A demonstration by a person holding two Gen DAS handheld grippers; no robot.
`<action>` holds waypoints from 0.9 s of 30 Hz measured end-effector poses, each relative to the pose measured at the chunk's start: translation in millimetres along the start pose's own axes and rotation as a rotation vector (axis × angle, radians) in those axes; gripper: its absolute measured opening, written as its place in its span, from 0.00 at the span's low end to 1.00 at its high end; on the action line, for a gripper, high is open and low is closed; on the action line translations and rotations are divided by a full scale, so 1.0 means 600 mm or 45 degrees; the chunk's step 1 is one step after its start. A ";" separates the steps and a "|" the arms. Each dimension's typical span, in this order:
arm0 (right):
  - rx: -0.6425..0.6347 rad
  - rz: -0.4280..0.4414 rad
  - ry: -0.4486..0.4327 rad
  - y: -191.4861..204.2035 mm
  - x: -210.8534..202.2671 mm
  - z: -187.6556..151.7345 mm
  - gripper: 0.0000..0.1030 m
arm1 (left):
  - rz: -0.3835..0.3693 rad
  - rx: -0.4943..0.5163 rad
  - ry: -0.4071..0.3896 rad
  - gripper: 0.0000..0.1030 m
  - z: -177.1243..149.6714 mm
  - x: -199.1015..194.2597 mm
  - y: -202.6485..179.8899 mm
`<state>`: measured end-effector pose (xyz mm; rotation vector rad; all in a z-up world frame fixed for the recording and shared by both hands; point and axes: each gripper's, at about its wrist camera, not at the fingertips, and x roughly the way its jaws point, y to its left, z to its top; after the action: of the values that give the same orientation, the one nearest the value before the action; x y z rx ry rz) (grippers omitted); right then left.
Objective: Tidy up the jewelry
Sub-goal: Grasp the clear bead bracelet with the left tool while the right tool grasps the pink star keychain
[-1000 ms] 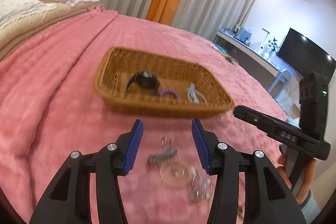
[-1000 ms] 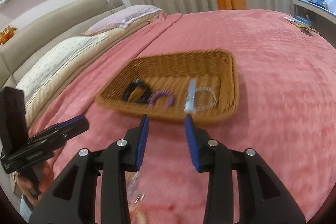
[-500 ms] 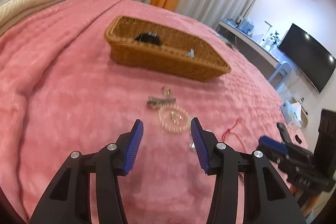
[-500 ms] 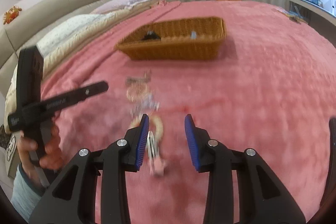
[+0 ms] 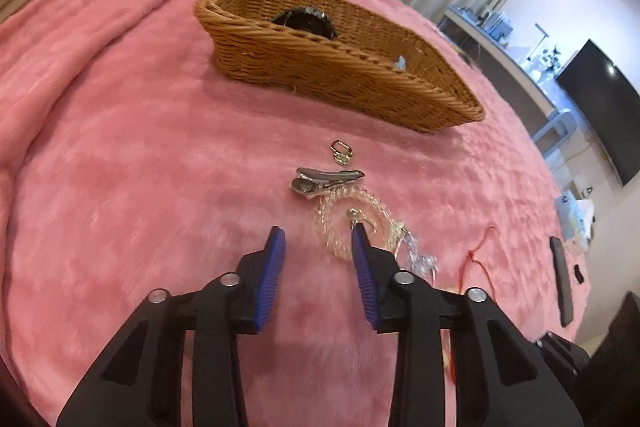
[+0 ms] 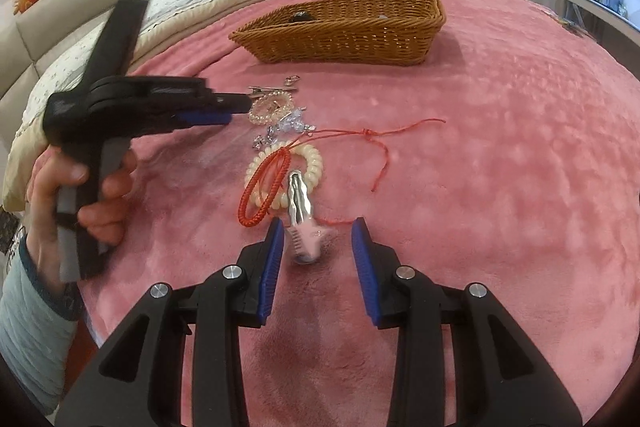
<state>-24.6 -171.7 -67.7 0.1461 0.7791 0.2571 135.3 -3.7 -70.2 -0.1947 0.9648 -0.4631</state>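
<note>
Your right gripper (image 6: 318,233) hovers open around a silver hair clip (image 6: 301,205) on the pink blanket (image 6: 500,167); next, lower and close. Your left gripper (image 5: 318,237), also open, nears the beaded bracelet (image 5: 340,223). Farthest, the wicker basket (image 6: 344,37) awaits.

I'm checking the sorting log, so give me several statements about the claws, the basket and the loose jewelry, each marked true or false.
1. Both claws are open and hold nothing. True: left claw, right claw.
2. The wicker basket is empty. False: a dark item lies inside.
3. The red braided bracelet lies across the cream coil hair tie. True.
4. The silver hair clip sits in the basket. False: it lies on the pink blanket.
</note>
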 end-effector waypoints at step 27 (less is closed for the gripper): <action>0.159 -0.251 -0.003 -0.079 -0.023 0.009 0.20 | 0.009 0.081 -0.042 0.07 -0.071 -0.066 0.000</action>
<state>-21.9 -221.1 -65.5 0.1861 0.8014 0.0210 81.0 16.6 -65.0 -0.1408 0.9165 -0.4822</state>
